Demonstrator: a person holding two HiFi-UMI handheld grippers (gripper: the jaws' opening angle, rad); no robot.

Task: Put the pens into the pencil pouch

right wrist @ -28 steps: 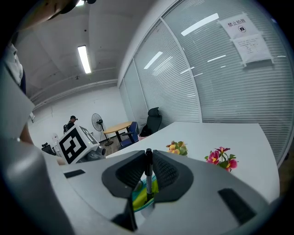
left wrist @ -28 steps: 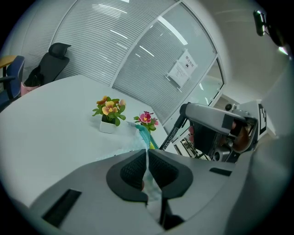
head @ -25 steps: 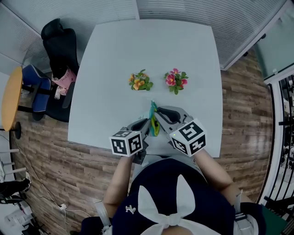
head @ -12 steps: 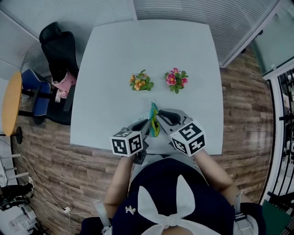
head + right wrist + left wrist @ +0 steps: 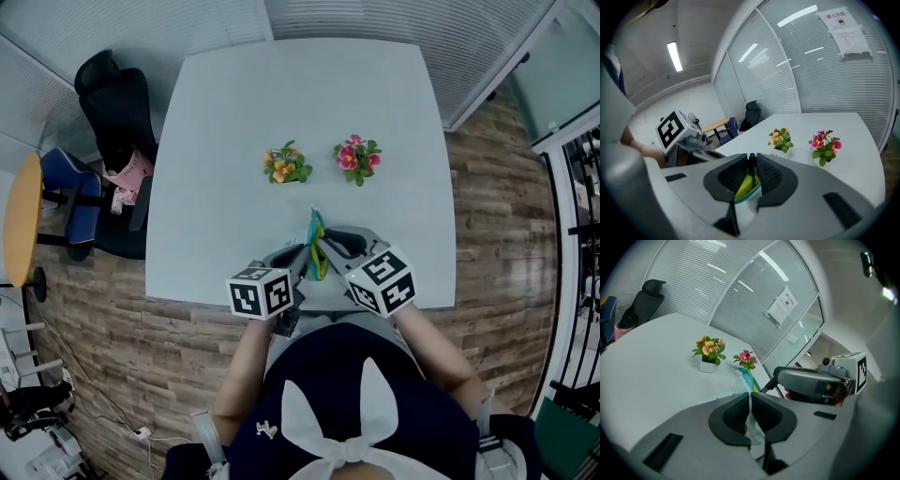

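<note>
Grip on the black pen (image 5: 751,171) is being loosened: the right gripper's (image 5: 752,156) jaws have just been opening slightly, the pen being grasped only lightly at the pencil pouch (image 5: 316,246) mouth. The pouch is being clenched by the left gripper's (image 5: 750,397) jaws at the table's (image 5: 234,122) near edge; release seems imminent.

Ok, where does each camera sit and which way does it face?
Head view: on the person's head, steeply down onto the white table; forearms, left gripper, right gripper show.
Left gripper view: on that gripper, along jaws shut on the pencil pouch; right gripper at right.
Right gripper view: on that gripper, along jaws gripping a black pen; left gripper at left.
All share the orange flower pot, pink flower pot.
</note>
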